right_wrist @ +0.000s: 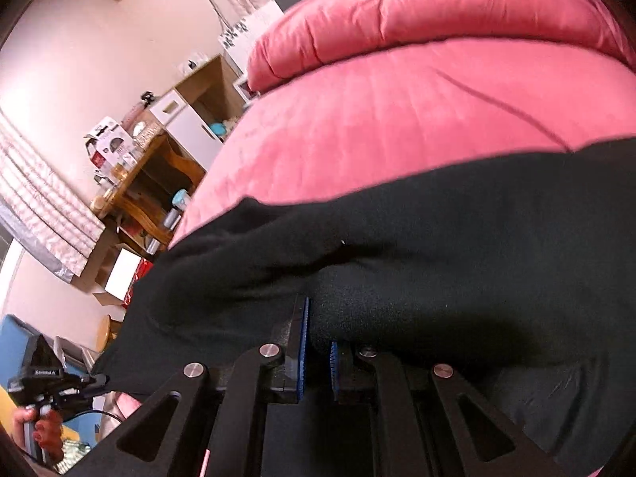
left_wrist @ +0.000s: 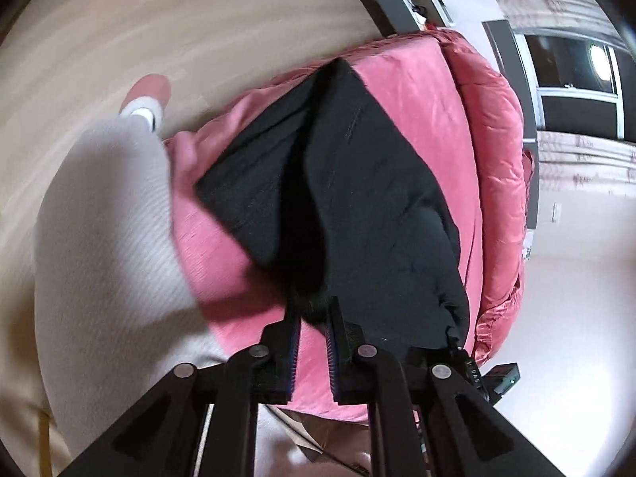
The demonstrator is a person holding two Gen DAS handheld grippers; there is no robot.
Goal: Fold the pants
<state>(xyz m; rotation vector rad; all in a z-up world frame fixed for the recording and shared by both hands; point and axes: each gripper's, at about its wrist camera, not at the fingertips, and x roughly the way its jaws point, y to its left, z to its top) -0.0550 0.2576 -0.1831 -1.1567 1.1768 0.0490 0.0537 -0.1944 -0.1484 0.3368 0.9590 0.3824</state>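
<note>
Black pants (left_wrist: pixel 357 183) lie on a pink bedspread (left_wrist: pixel 413 91), lifted at the near end. My left gripper (left_wrist: pixel 314 310) is shut on a bunched edge of the pants. In the right wrist view the pants (right_wrist: pixel 397 246) hang across the frame over the pink bed (right_wrist: pixel 397 119). My right gripper (right_wrist: pixel 318 338) is shut on a fold of the black fabric. The left gripper (right_wrist: pixel 95 379) shows at the lower left of the right wrist view, holding a corner of the pants. The right gripper (left_wrist: pixel 457 342) shows at the pants' right corner in the left wrist view.
The person's white-trousered leg (left_wrist: pixel 107 238) and pink slipper (left_wrist: pixel 149 89) stand on the wooden floor (left_wrist: pixel 198 39) left of the bed. A rolled pink duvet (right_wrist: pixel 417 8) lies at the far side. A wooden side table (right_wrist: pixel 147 183) with clutter and boxes stands beside the bed.
</note>
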